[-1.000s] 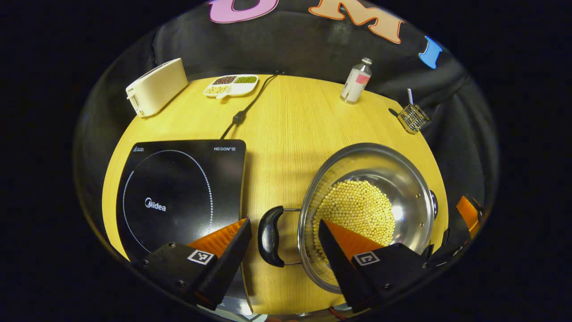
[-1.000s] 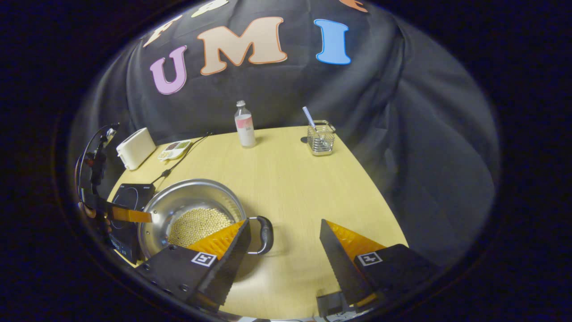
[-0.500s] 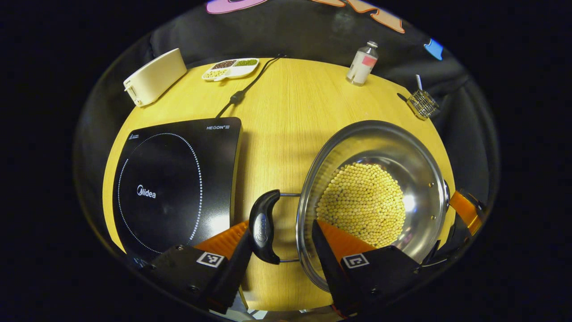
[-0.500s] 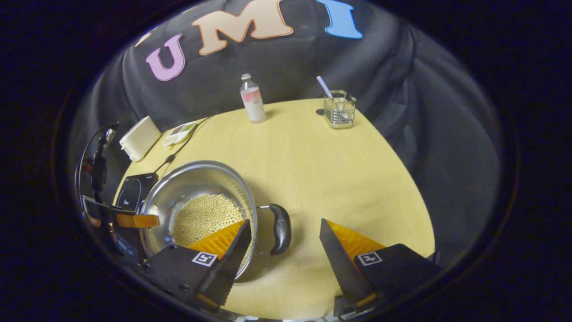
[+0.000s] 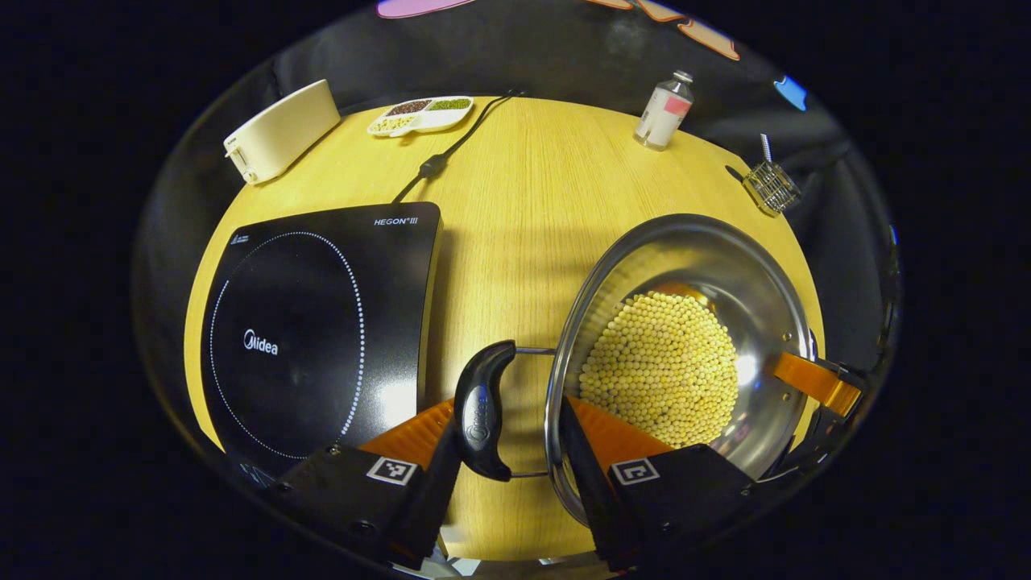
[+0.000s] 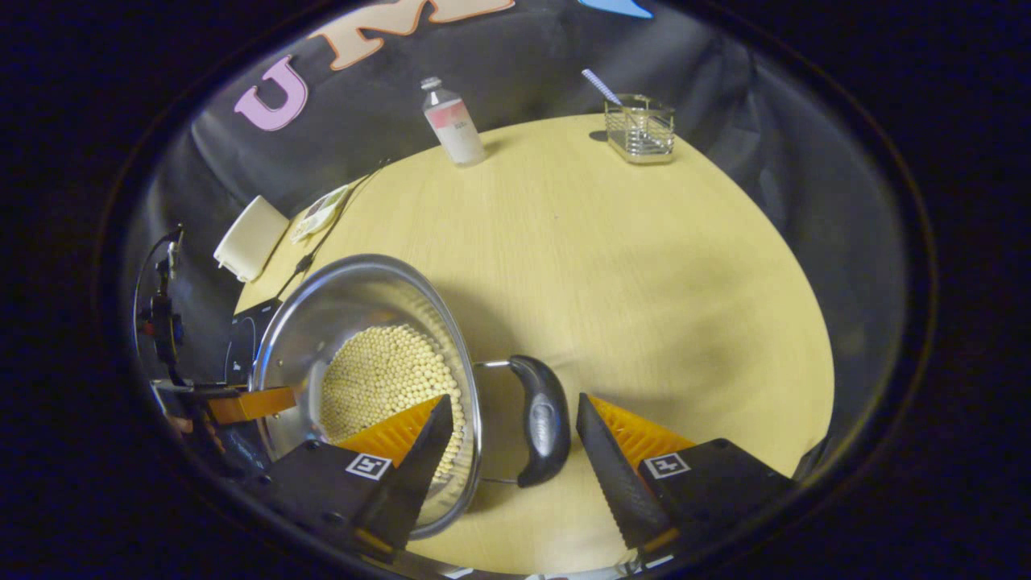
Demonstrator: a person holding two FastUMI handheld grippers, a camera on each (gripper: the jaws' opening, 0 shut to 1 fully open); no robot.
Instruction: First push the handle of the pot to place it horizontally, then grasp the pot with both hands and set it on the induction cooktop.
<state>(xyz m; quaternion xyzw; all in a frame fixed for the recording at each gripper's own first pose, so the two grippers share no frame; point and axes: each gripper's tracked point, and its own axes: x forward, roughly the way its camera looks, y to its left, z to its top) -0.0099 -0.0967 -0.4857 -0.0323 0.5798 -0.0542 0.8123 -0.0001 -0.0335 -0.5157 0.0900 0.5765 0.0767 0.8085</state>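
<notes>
A steel pot [image 5: 725, 266] holding yellow beans stands on the wooden table [image 5: 523, 209], to the right of the black induction cooktop [image 5: 306, 322]. Its near black handle [image 5: 481, 411] lies between the fingers of my open left gripper [image 5: 506, 419]; one finger is beside the handle and the other reaches over the pot's rim. In the right gripper view, the pot [image 6: 338, 306] sits at the left. Its other black handle [image 6: 544, 419] lies inside my open right gripper [image 6: 512, 403], close to the right finger. A sliver of the cooktop [image 6: 240, 346] shows behind the pot.
A white toaster [image 5: 278, 133], a divided dish [image 5: 419, 115] and the cooktop's cord [image 5: 439, 161] lie at the back left. A bottle [image 5: 664, 109] and a wire basket [image 5: 772, 185] stand at the back right. The table's edge curves close around the pot.
Both grippers have come down and forward onto the pot. Each handle now lies deeper between its gripper's fingers, and the left fingers stand slightly closer together.
</notes>
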